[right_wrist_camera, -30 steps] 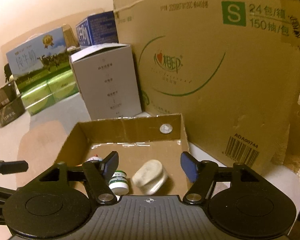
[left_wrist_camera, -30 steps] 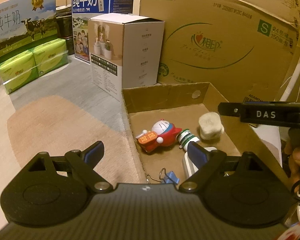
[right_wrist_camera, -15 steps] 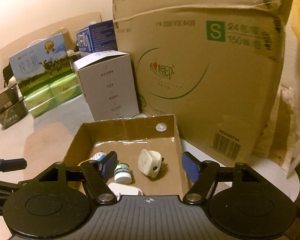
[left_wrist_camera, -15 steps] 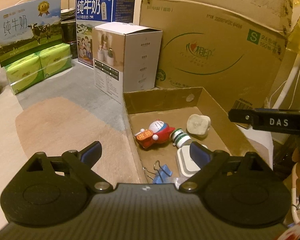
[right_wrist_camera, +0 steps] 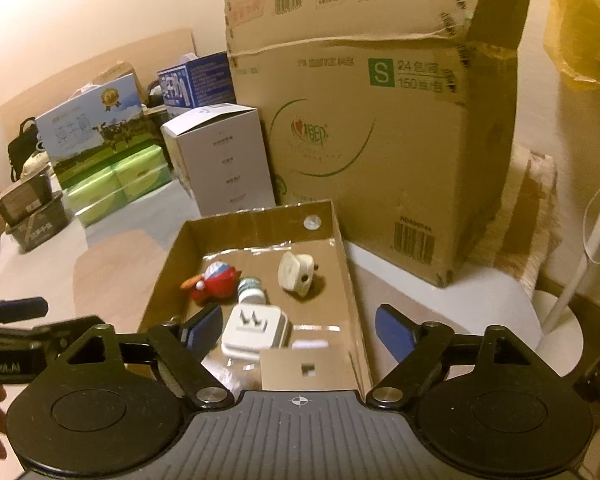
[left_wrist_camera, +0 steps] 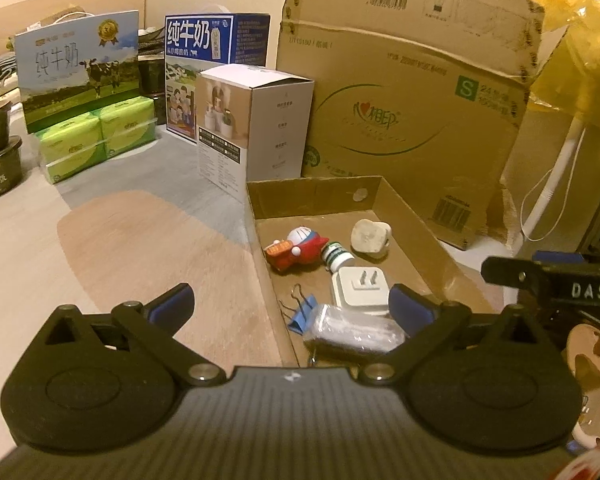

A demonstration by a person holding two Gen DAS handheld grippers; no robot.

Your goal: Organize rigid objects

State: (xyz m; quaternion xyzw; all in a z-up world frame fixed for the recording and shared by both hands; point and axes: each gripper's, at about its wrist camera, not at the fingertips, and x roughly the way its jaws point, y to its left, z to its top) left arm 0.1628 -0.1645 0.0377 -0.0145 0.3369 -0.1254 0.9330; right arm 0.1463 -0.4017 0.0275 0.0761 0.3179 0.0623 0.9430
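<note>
A shallow cardboard tray holds a red and white toy figure, a small green-capped bottle, a cream plug adapter, a white charger, a blue binder clip and a plastic-wrapped pack. My left gripper is open and empty above the tray's near left edge. My right gripper is open and empty above the tray's near end.
A big cardboard carton stands behind the tray. A white box, milk cartons and green tissue packs stand at the left. A white lamp pole is at the right.
Both grippers have drawn back and up from the tray. More of the tray's near contents show now: the charger, the binder clip and the wrapped pack.
</note>
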